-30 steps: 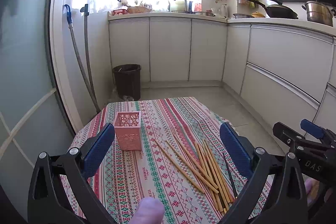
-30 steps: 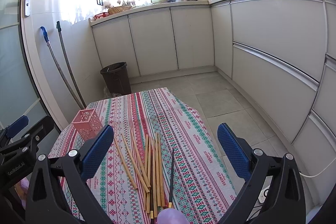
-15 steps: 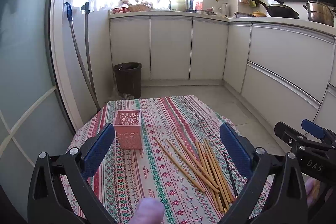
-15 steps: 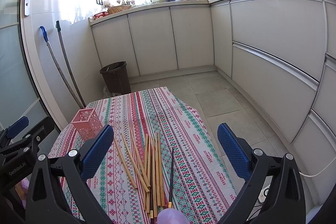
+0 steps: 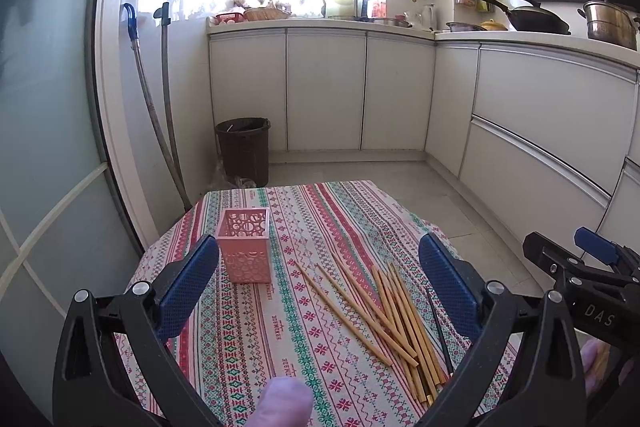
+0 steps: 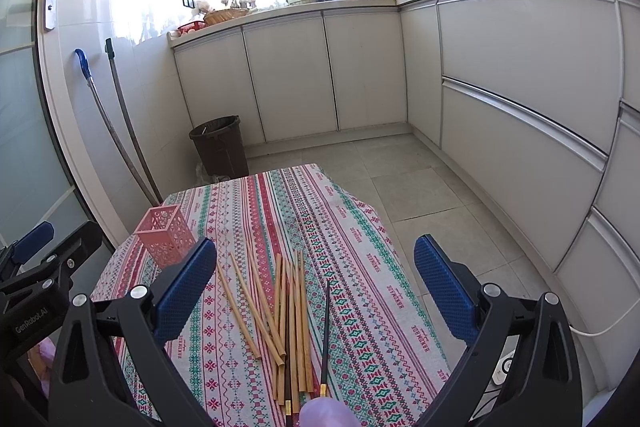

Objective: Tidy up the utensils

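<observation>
**Left wrist view: both claws empty, chopsticks not yet lifted**

Left wrist view, nearest first: the left gripper (image 5: 318, 287) stands with its blue pads spread wide, nothing between them, above the near edge of the striped tablecloth (image 5: 248, 339). The right gripper (image 6: 316, 291) is likewise spread wide and empty, directly over the loose pile.

Landmark: the pink holder (image 5: 243, 245), upright on the cloth. The wooden chopsticks (image 5: 384, 311) lie flat to the right of the holder and nearer the camera, fanned and partly overlapping. One dark chopstick (image 6: 325, 331) lies at the pile's outer side, farthest from the holder. Beyond the holder, on the floor, stands a brown bin (image 5: 244, 151), with white cabinets (image 5: 326, 91) behind it.

Judgement: the step in hand is the first pick. Recommended: lower the right claw across a stick at the edge of the fan, crosswise to its length, grip near the middle so it does not tip, then stand it in the holder. The overlapping sticks may roll or lift together.
</observation>
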The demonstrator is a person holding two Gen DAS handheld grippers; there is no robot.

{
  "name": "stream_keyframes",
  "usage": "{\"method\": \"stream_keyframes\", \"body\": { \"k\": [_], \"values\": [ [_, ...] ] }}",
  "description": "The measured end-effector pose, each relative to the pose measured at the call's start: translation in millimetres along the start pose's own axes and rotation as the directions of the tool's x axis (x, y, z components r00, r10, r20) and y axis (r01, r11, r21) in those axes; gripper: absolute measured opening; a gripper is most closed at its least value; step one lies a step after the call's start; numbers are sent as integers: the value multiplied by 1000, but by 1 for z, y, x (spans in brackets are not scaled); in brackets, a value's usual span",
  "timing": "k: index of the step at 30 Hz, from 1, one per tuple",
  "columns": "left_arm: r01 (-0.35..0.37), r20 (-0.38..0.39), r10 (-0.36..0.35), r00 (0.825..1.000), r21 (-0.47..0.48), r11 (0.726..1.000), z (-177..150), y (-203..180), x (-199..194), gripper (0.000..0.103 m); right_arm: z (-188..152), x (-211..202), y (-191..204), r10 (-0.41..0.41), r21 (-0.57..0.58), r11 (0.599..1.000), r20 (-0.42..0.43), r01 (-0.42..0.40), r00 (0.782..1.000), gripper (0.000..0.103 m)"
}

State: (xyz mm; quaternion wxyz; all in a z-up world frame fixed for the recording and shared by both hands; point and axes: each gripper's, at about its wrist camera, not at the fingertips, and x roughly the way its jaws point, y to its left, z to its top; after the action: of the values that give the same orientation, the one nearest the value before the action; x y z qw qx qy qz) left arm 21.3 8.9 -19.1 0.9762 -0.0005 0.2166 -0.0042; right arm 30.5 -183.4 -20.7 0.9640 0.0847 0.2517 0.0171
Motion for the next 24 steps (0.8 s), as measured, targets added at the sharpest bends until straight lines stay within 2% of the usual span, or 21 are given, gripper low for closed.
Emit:
{"method": "stream_keyframes", "body": {
  "k": [14, 18, 20, 22, 24],
  "values": [
    [-10, -8, 10, 1000, -3, 1000, -1, 3, 2, 96, 2, 4, -5, -9, 20, 1000, -8, 9, 1000, 96],
    [-77, -107, 74, 991, -18, 997, -4, 11, 22, 96, 2, 13, -12, -33, 64, 997, -62, 37, 998, 96],
    [-101, -219, 94, 971, -23, 995, -11, 17, 42, 96, 4, 21, -17, -44, 105, 993, -110, 56, 993, 96],
    [-81, -324, 63, 944, -44, 996, -20, 22, 59, 96, 7, 29, -23, -48, 151, 986, -151, 71, 987, 96],
    [-23, -460, -1, 888, -47, 999, -33, 20, 81, 96, 16, 40, -34, -30, 230, 970, -195, 75, 980, 96]
  ]
}}
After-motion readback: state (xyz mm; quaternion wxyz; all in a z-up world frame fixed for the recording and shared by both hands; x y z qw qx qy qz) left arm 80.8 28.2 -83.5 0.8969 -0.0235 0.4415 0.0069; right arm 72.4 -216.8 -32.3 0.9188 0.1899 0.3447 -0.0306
